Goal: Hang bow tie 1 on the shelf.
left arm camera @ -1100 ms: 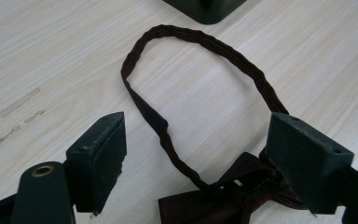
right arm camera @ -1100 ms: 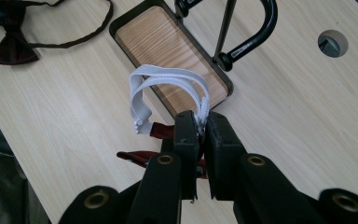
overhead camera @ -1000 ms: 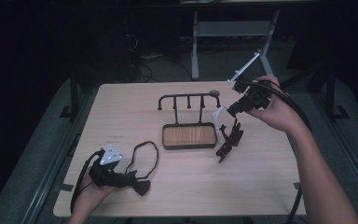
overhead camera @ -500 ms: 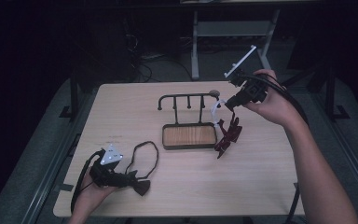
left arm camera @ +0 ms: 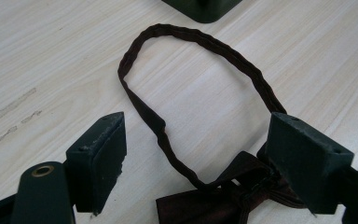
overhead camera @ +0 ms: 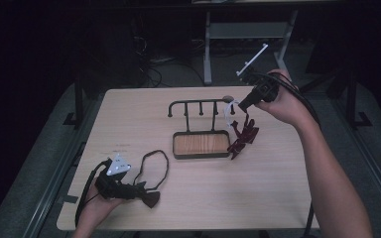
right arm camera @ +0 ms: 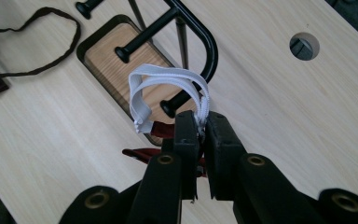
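A black rack (overhead camera: 201,106) with several hooks stands on a wooden base (overhead camera: 201,144) mid-table. My right gripper (overhead camera: 243,103) is shut on the white elastic strap (overhead camera: 230,106) of a dark red bow tie (overhead camera: 243,136), which hangs beside the rack's right end. In the right gripper view the white strap (right arm camera: 168,77) loops out of the right gripper (right arm camera: 200,119) close to the rack's curved end hook (right arm camera: 205,42). My left gripper (overhead camera: 141,191) rests on the table, open. Its jaws straddle a dark brown bow tie (left arm camera: 233,196) and its looped strap (left arm camera: 200,37).
The table has a round cable hole (right arm camera: 304,45) behind the rack's right end. A grey desk frame (overhead camera: 208,44) and cables stand on the floor beyond the far edge. Bare wood lies to the left of the rack and in front of the base.
My right gripper has carried the white strap and red bow tie a little away from me, up beside the rack's right end. The left gripper has stayed put.
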### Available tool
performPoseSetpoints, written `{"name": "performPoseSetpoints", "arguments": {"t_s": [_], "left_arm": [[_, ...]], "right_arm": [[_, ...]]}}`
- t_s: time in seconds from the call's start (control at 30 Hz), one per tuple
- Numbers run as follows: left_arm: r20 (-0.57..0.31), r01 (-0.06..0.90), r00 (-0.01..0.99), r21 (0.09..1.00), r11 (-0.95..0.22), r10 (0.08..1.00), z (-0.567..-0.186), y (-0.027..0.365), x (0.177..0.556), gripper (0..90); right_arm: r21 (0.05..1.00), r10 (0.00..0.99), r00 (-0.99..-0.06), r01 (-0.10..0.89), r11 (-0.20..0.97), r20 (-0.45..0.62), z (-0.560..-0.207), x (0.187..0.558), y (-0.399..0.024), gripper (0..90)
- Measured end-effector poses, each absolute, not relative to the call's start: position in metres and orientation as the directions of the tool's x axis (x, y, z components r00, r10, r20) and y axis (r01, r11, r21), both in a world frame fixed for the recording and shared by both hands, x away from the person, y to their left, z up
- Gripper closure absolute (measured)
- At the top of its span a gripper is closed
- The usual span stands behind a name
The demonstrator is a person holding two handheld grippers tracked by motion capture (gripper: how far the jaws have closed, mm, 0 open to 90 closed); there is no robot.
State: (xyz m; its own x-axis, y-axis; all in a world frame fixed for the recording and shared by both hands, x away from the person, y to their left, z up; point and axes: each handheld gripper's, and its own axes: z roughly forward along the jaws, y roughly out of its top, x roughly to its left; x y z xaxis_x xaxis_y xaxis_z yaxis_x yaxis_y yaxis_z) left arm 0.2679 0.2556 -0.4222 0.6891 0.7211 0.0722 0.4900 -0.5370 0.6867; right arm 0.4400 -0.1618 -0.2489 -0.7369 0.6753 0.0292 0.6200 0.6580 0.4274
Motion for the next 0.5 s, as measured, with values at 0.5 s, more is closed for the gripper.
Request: {"name": "performPoseSetpoints", "arguments": {"t_s": [0.5], "left_arm": [[0.078, 0.485, 0.692, 0.686, -0.542, 0.717, -0.422, 0.252, 0.268, 20.8]], "right_arm": [[0.445, 0.714, -0.699, 0.655, 0.610, 0.050, -0.265, 0.446, -0.173, 79.0]]}}
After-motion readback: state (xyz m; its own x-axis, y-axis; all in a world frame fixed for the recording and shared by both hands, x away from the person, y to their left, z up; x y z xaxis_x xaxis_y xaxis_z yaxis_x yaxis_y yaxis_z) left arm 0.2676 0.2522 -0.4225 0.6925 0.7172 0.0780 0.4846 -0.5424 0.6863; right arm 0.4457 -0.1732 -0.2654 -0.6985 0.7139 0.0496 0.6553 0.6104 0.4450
